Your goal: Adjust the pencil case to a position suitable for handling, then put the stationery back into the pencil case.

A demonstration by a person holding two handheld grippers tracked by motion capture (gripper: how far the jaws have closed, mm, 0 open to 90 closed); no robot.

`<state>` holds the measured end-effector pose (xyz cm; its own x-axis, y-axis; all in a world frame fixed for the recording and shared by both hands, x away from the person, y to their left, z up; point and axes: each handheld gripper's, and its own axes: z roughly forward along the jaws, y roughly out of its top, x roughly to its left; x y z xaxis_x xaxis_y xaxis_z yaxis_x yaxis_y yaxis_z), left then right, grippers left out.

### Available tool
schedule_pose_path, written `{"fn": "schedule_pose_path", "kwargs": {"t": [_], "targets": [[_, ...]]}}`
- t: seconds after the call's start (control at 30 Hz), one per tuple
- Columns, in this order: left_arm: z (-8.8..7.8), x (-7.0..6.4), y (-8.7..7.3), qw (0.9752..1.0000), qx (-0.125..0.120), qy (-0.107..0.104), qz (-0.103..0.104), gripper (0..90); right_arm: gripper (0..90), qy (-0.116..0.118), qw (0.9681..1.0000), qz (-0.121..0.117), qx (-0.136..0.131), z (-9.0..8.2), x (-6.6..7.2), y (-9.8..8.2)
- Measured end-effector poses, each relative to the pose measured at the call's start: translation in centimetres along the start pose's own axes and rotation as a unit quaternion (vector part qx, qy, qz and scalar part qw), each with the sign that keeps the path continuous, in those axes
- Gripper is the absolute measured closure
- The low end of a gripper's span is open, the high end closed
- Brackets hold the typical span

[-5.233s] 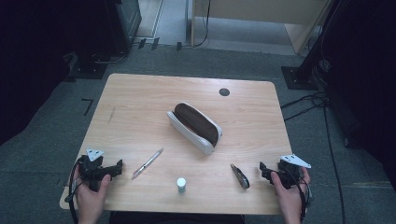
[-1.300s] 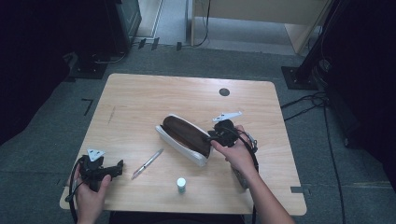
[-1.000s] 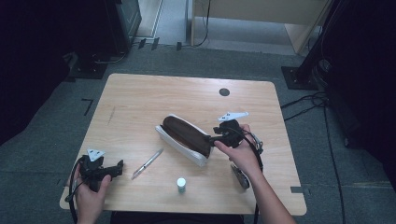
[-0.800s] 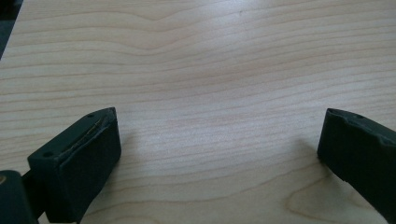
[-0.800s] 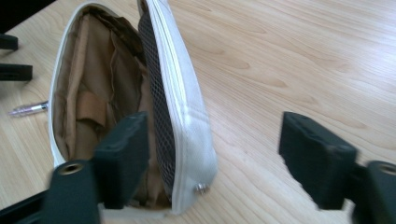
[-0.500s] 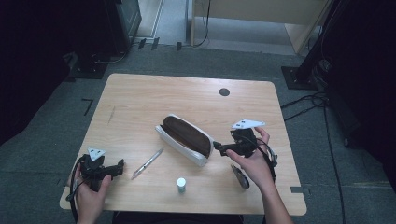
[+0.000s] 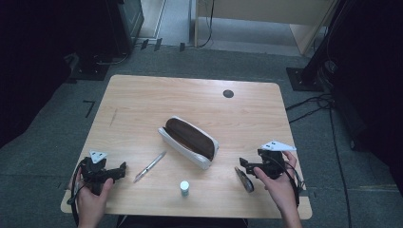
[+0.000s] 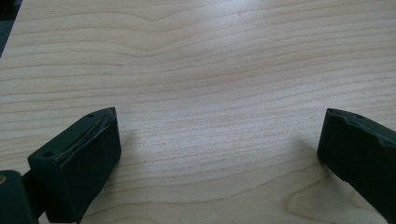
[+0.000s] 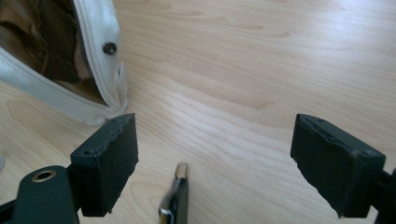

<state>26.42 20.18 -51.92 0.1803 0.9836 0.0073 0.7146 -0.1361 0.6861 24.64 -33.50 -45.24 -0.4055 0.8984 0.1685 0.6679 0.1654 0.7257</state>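
An open white pouch (image 7: pixel 189 142) with a brown lining lies slanted at mid-table. My right gripper (image 7: pixel 243 166) is held low near the front right, its jaws open and empty, pointing left toward the pouch's near end. In the right gripper view the pouch end (image 9: pixel 95 70) is at upper left, and a small dark slim item (image 9: pixel 176 200) lies between and below the jaws. That dark item (image 7: pixel 244 179) rests just in front of the gripper. My left gripper (image 7: pixel 119 170) sits at the front left, open over bare wood (image 8: pixel 219 93).
A silver pen (image 7: pixel 149 166) lies between the left gripper and the pouch. A small white cylinder (image 7: pixel 184 188) stands near the front edge. A black round grommet (image 7: pixel 228 93) is set in the far part of the wooden table (image 7: pixel 142 104).
My right gripper has drawn back from the pouch's right end toward the front right of the table. The pouch sits slightly left of and nearer than its first position. The left gripper stayed put.
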Motion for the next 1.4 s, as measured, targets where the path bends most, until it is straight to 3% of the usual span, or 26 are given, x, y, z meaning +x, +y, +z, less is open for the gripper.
{"fn": "schedule_pose_path", "kwargs": {"t": [0.53,0.83,1.13,1.3,1.4], "targets": [[0.0,0.0,0.0,1.0000,0.000,0.000,0.001,0.0,15.5,-0.025,0.9992,0.024,-0.018,-1.3,-1.5,-3.8],[0.0,0.0,0.0,1.0000,0.000,0.000,0.001,0.0,17.1,-0.008,0.9989,0.038,-0.027,-1.2,-1.4,-6.4],[0.0,0.0,0.0,1.0000,0.000,0.000,0.001,0.0,23.1,0.003,0.9992,0.035,-0.020,-0.6,-0.9,-7.1],[0.1,0.0,0.1,1.0000,0.000,0.000,0.001,0.0,26.3,-0.002,0.9976,0.051,-0.047,-1.6,-1.3,-7.1],[0.1,0.0,0.1,1.0000,0.000,0.000,0.001,0.0,26.9,-0.001,0.9974,0.052,-0.050,-1.8,-1.1,-7.2]]}}
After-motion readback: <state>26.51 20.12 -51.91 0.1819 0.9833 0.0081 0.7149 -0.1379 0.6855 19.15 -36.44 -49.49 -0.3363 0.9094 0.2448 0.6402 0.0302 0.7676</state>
